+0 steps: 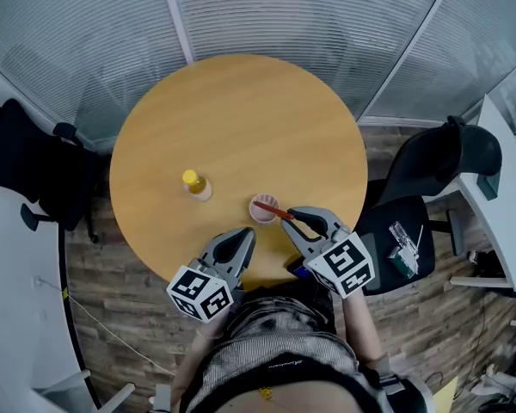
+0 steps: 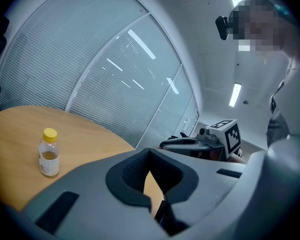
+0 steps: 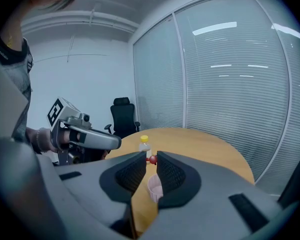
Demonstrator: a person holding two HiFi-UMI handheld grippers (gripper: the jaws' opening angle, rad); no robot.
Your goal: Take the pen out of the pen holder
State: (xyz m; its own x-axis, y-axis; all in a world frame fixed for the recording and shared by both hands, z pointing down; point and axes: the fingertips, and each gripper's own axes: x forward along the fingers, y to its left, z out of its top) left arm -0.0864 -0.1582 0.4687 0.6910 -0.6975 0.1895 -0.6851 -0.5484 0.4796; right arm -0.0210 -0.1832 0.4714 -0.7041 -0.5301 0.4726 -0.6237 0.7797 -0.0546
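One round wooden table [image 1: 241, 119] carries three things: one small bottle [image 1: 195, 184] with a yellow cap, one pink pen holder [image 1: 260, 214] and one red pen [image 1: 276, 211]. The bottle stands upright left of the pen holder and well apart from it. The pen holder stands near the table edge closest to the person. The pen's lower end is inside the pen holder, and its shaft leans out over the rim towards the person's right.

Two hand-held grippers are in view, each with its marker cube at the rear, and both reach in over the near table edge. The right hand-held gripper [image 1: 294, 217] points at the pen holder from the right. Its jaws are drawn almost together on the pen's upper end. In the right gripper view the pen's red knob sits in the narrow gap at the jaw tips, with the pen holder just below it and the bottle beyond.

The left hand-held gripper [image 1: 246, 234] lies just beside the right one, angled towards the pen holder but short of it. Its jaws meet at the tips with nothing between them.

Two black office chairs stand off the table, one [image 1: 434, 166] to the right and one [image 1: 21, 157] to the left.
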